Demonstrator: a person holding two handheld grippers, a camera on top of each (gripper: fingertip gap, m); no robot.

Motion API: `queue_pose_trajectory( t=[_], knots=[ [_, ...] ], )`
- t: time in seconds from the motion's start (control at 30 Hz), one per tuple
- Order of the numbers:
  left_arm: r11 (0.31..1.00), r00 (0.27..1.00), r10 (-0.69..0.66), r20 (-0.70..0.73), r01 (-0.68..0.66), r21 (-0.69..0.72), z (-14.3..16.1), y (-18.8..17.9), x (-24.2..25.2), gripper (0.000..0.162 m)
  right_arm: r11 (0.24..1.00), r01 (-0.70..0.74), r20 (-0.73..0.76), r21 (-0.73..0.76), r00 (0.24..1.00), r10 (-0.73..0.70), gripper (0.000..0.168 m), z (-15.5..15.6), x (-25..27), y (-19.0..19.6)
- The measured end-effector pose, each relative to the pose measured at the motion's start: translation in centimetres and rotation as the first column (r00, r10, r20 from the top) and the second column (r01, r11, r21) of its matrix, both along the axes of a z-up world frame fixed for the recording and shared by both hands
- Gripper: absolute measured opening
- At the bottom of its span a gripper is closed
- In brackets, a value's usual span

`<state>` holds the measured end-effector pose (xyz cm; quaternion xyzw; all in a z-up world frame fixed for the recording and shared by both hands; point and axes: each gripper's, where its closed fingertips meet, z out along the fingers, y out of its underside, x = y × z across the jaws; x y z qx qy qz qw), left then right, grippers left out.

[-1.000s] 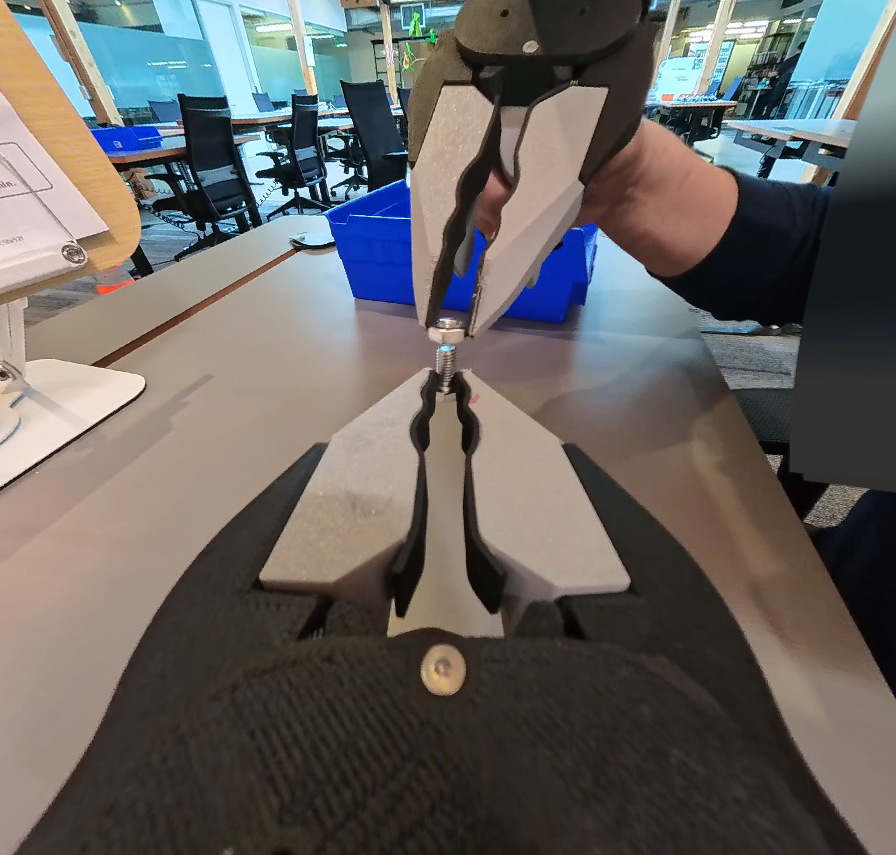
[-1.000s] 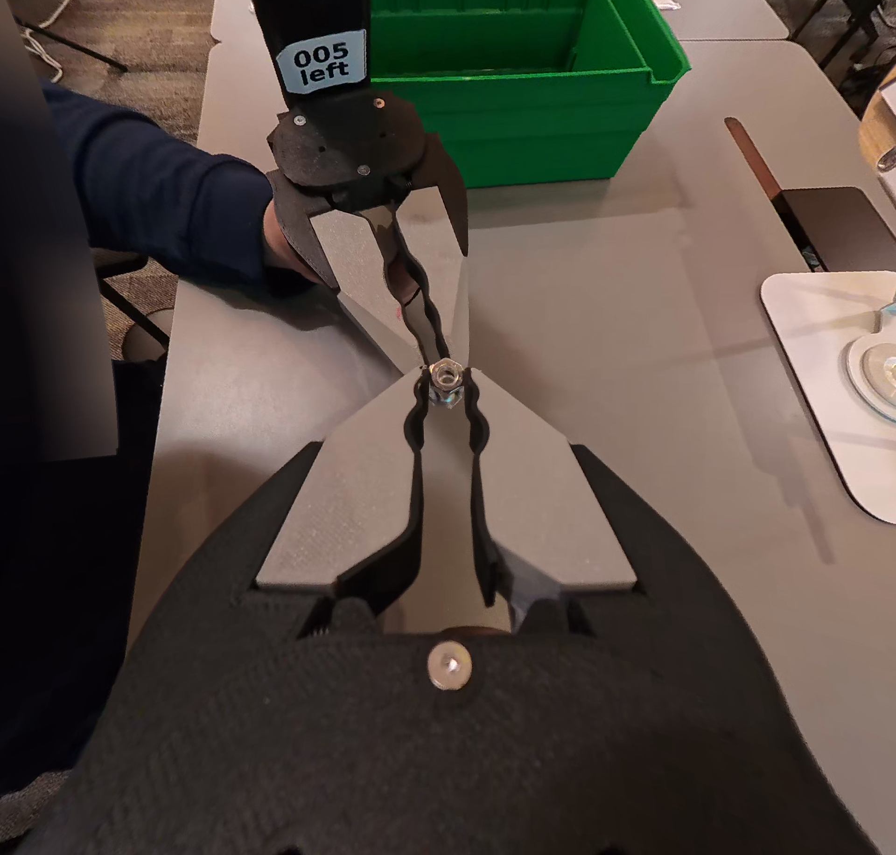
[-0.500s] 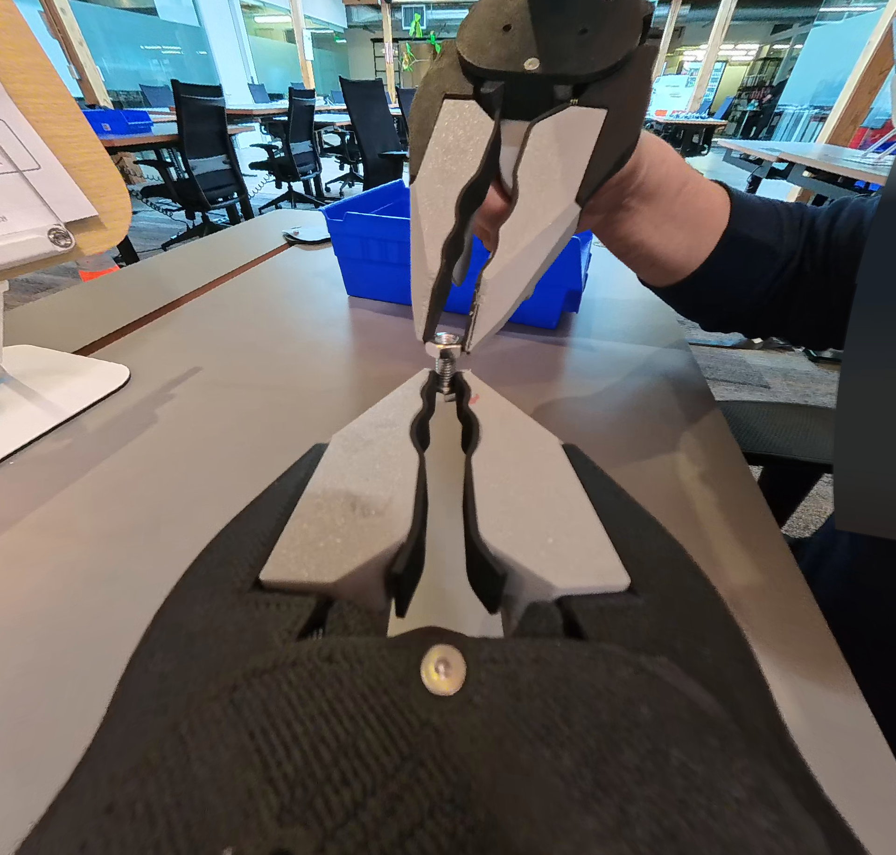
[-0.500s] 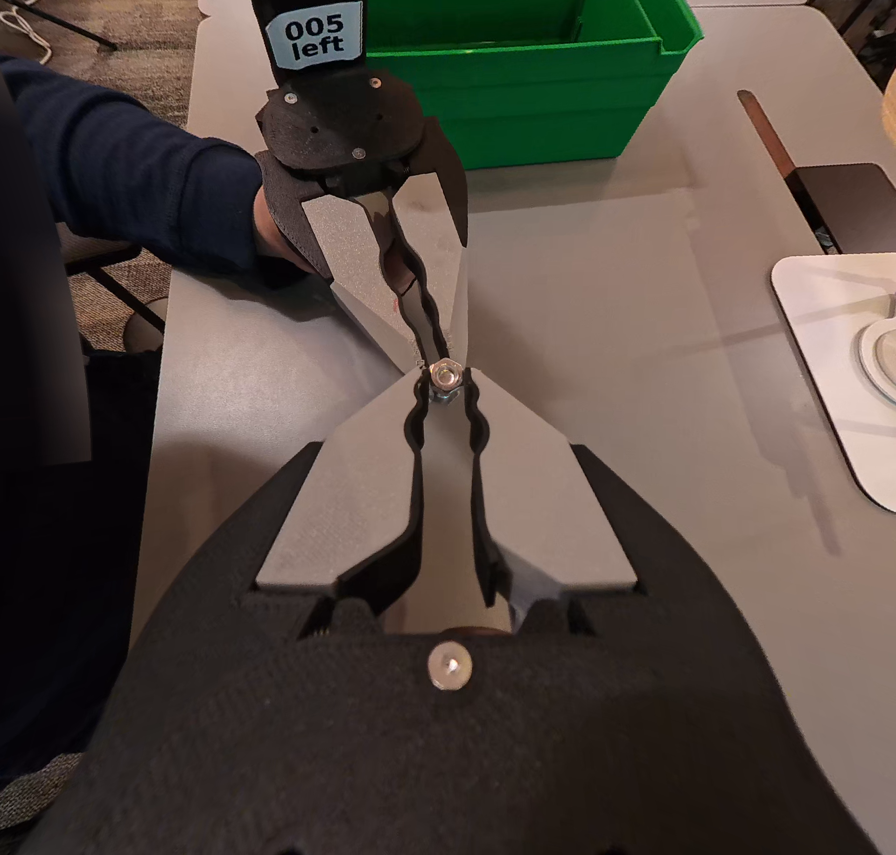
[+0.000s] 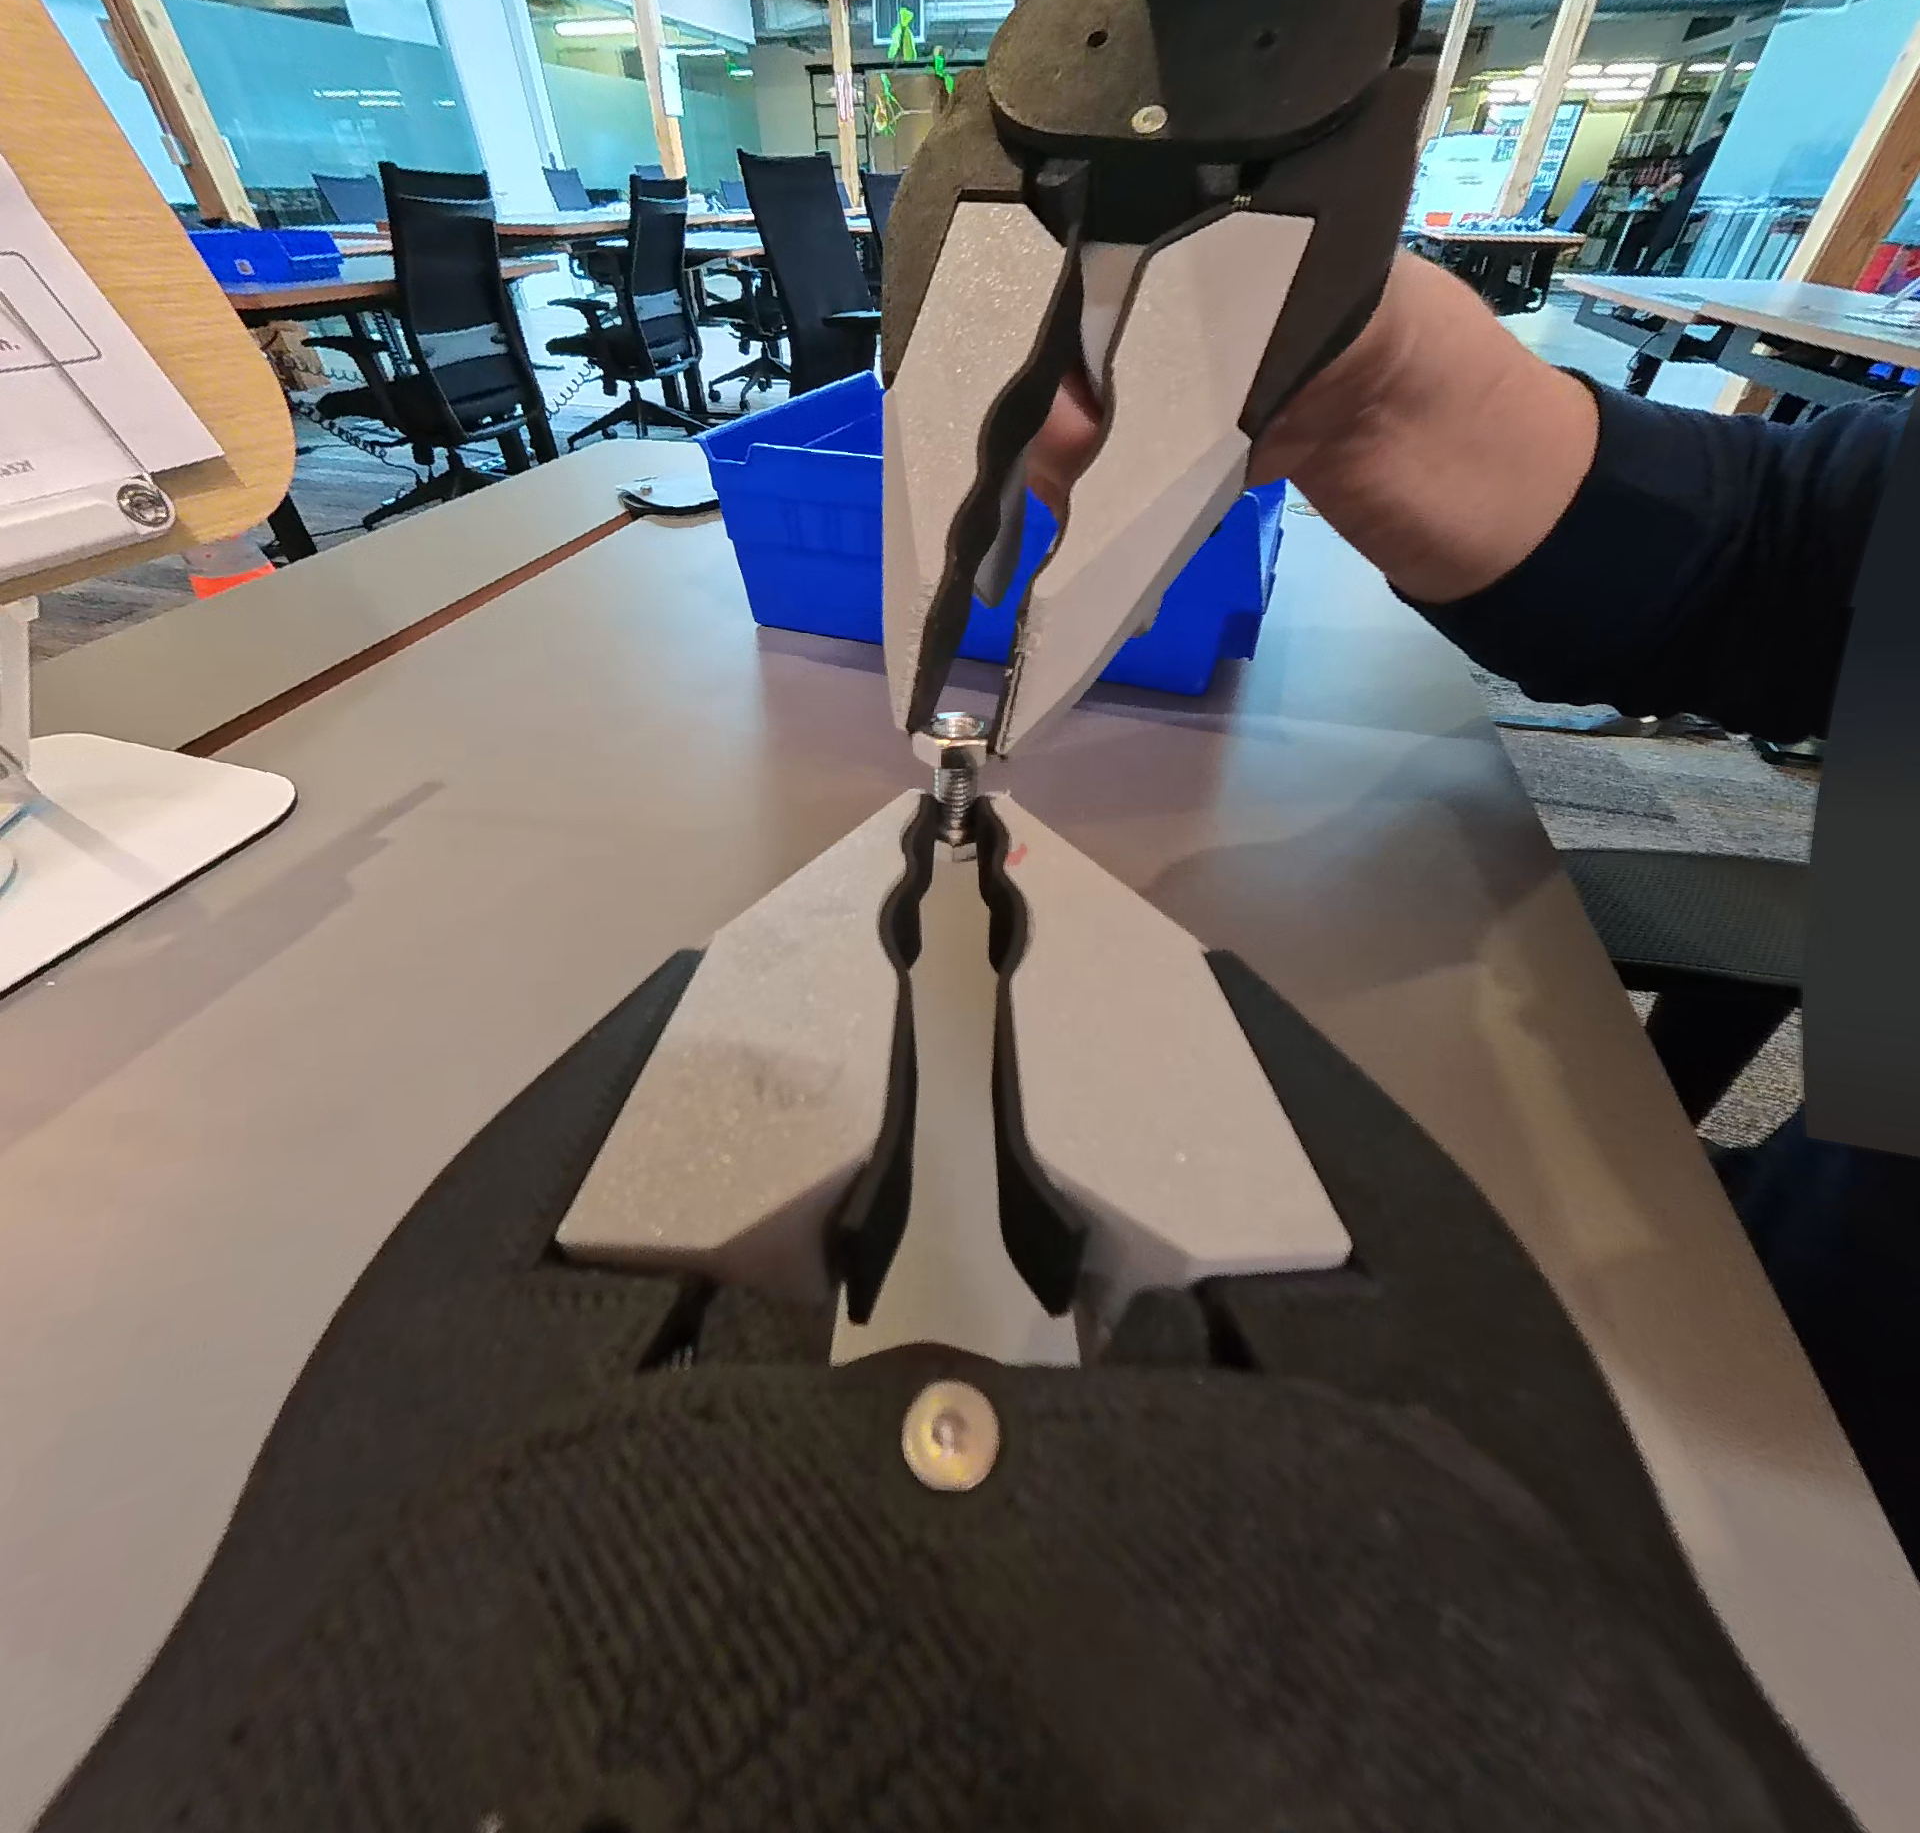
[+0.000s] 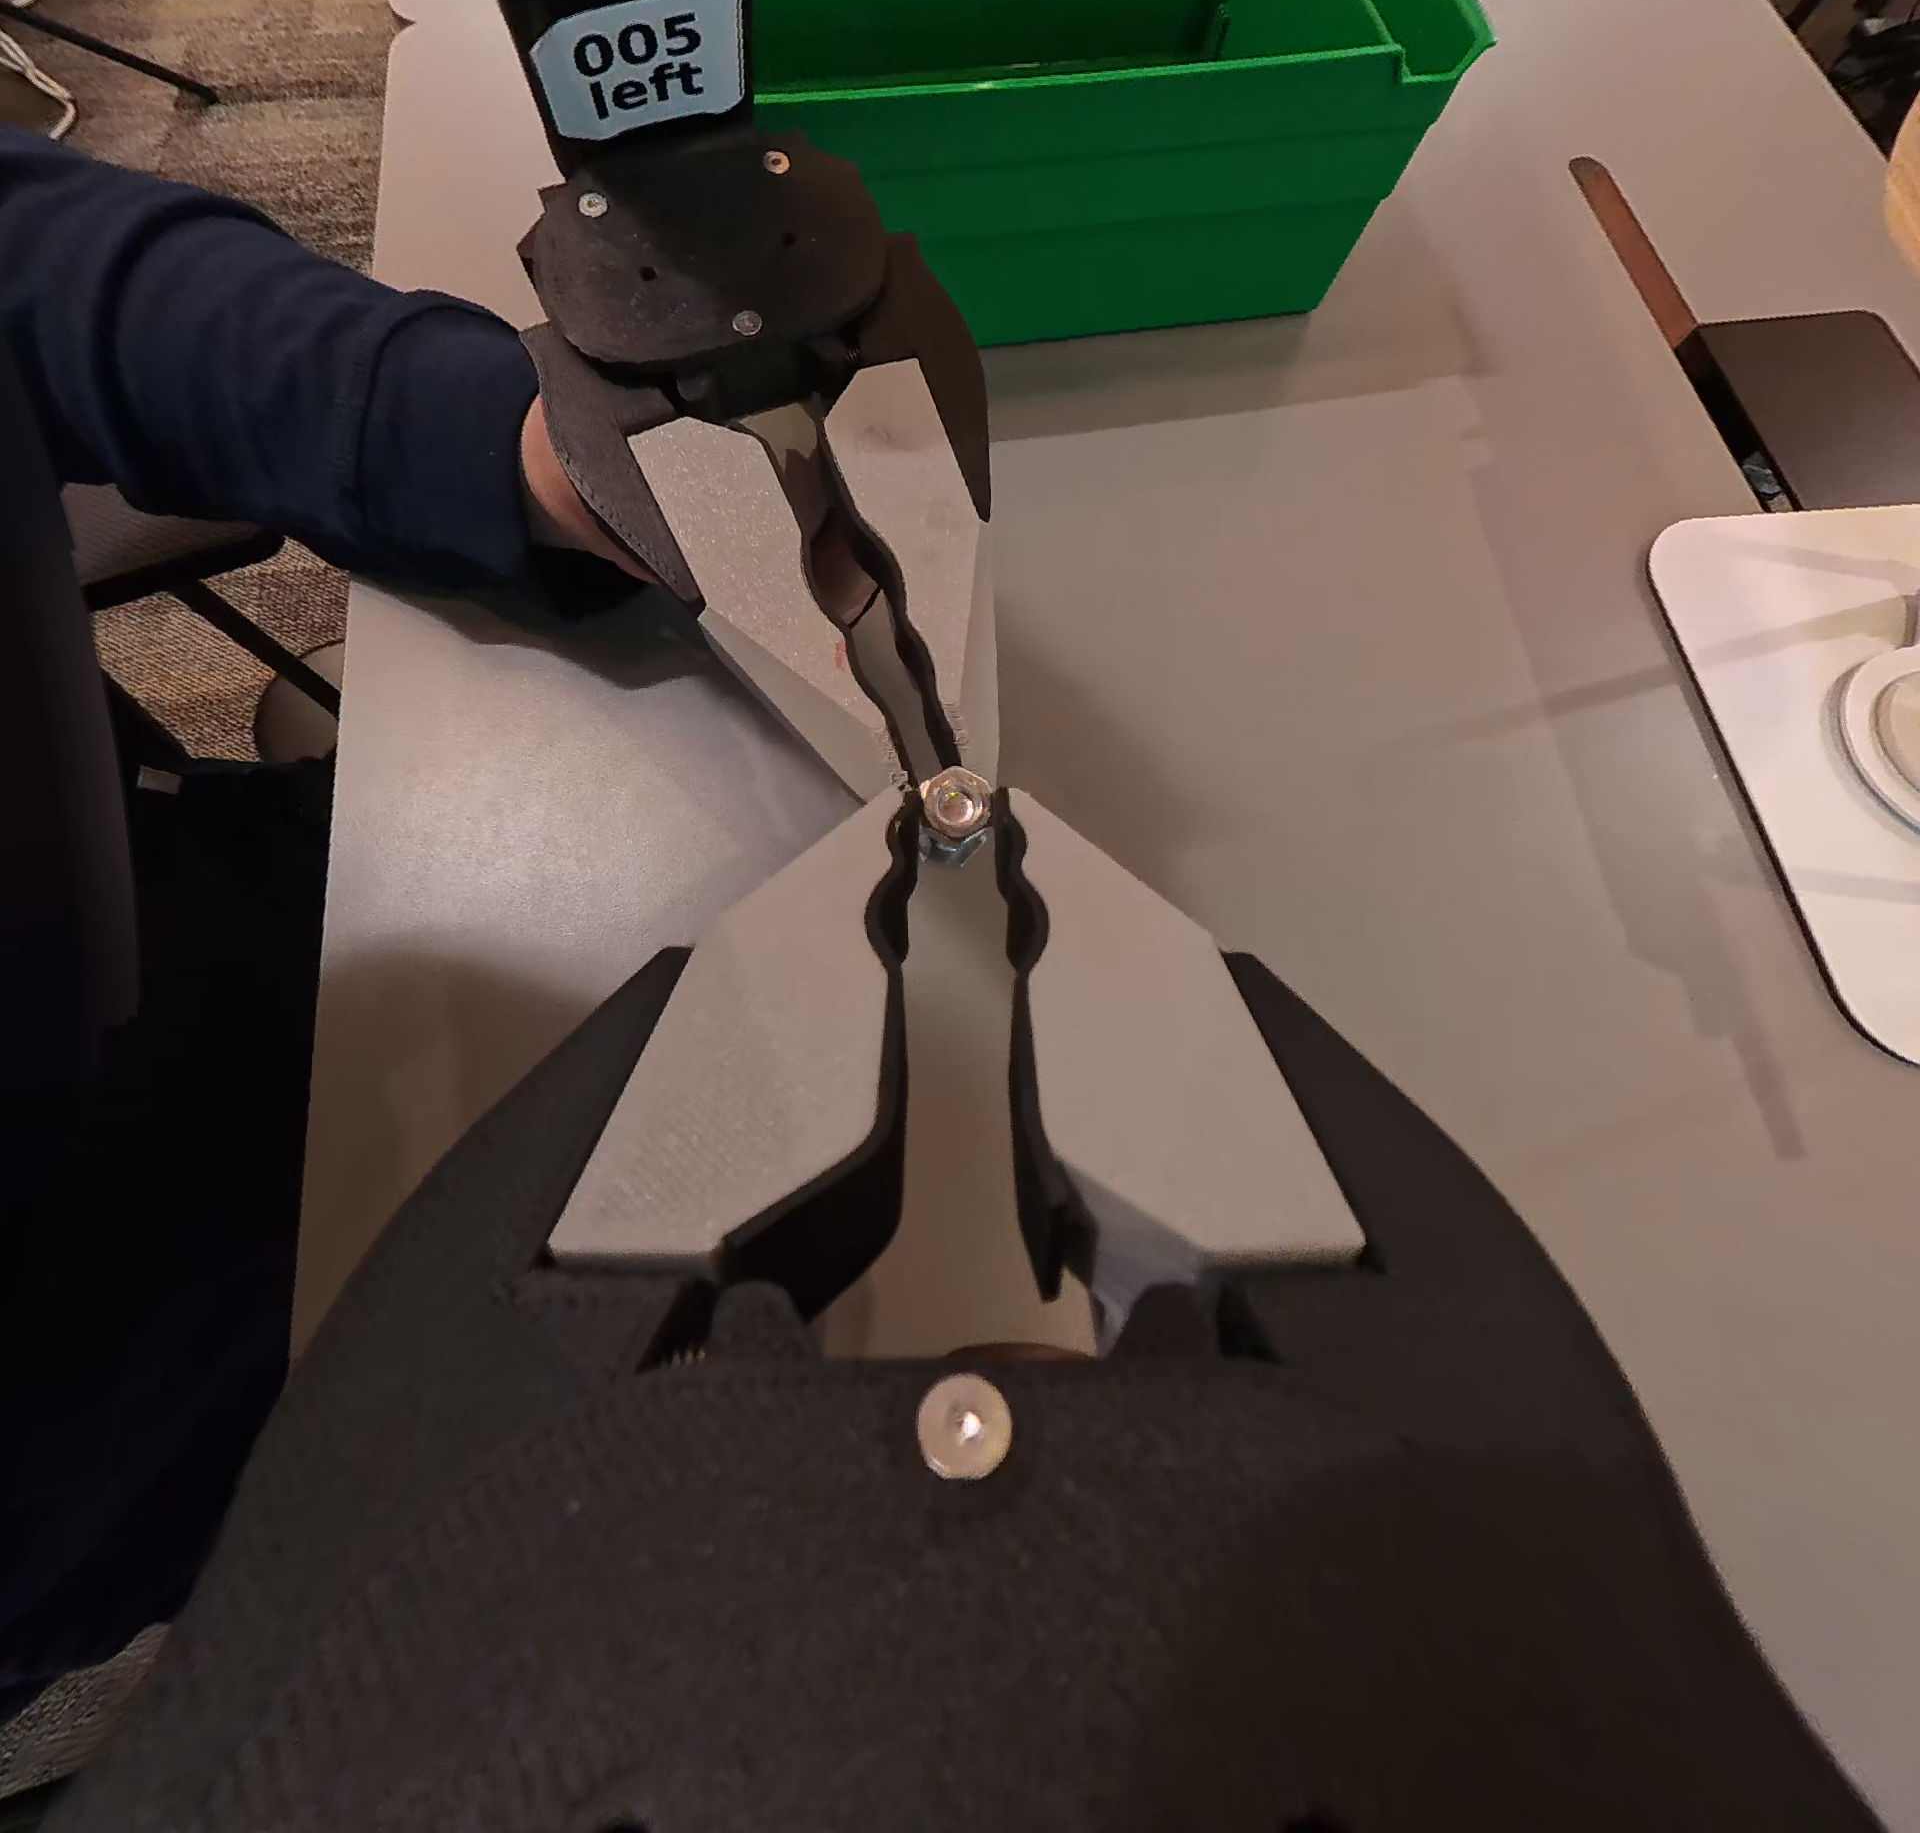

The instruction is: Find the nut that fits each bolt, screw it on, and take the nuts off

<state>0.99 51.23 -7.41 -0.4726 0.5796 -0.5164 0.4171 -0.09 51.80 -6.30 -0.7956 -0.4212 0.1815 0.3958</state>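
Note:
In the left wrist view my left gripper (image 5: pixel 956 813) is shut on a silver bolt (image 5: pixel 954 791) and holds it upright above the grey table (image 5: pixel 520 796), thread pointing up. My right gripper (image 5: pixel 957 730) comes down from above and is shut on a silver hex nut (image 5: pixel 958 741) that sits on the top of the thread. In the right wrist view my right gripper (image 6: pixel 954 813) has its pads on both sides of the nut (image 6: pixel 954 804). The bolt's head (image 6: pixel 951 853) shows just beneath the nut. The left gripper (image 6: pixel 935 781) reaches in from the upper left.
A blue bin (image 5: pixel 810 526) stands behind the grippers in the left wrist view. A green bin (image 6: pixel 1143 173) stands at the far side in the right wrist view. A white stand base (image 6: pixel 1787 744) and a black device (image 6: pixel 1808 381) lie at the right. Left and right tips are no more than a few centimetres apart.
My right gripper has turned a little around the bolt with the nut in it. The left gripper has kept its hold on the bolt. Both grippers have stayed shut.

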Motion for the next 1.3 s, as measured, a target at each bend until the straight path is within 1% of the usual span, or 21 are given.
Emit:
queue_pose_trajectory(
  t=[0.23, 0.57, 0.7, 0.93, 1.2, 1.3],
  knots=[
    [1.0, 1.0, 0.017, 0.001, -0.017, 0.005, 0.07, 0.11, 0.02, 0.005, 0.998, 0.06, -0.011, -0.022, 0.998, -0.06, 0.011, 0.07, 0.0, 0.15],
    [0.999, 0.999, 0.037, -0.014, -0.036, 0.011, -0.14, 0.37, 0.1, 0.005, 0.992, 0.125, 0.025, -0.031, 0.992, -0.124, 0.011, -0.18, 0.14, 0.44],
    [0.999, 0.999, 0.039, -0.018, -0.038, 0.013, -0.22, 0.38, 0.14, 0.005, 0.991, 0.134, 0.04, -0.024, 0.99, -0.133, 0.011, -0.26, 0.17, 0.46],
    [0.999, 0.999, 0.035, -0.009, -0.035, 0.008, -0.02, 0.35, 0.07, 0.005, 0.991, 0.13, 0.017, -0.022, 0.991, -0.129, 0.012, -0.06, 0.11, 0.45],
    [0.999, 0.999, 0.034, -0.006, -0.034, 0.008, 0.06, 0.34, 0.05, 0.005, 0.993, 0.121, 0.011, -0.018, 0.993, -0.121, 0.016, -0.06, -0.05, 0.46],
    [0.999, 0.999, 0.034, -0.001, -0.034, 0.007, 0.15, 0.38, 0.0, 0.005, 0.993, 0.114, 0.008, 0.0, 0.993, -0.114, 0.02, 0.28, 0.13, 0.27]
  ],
)
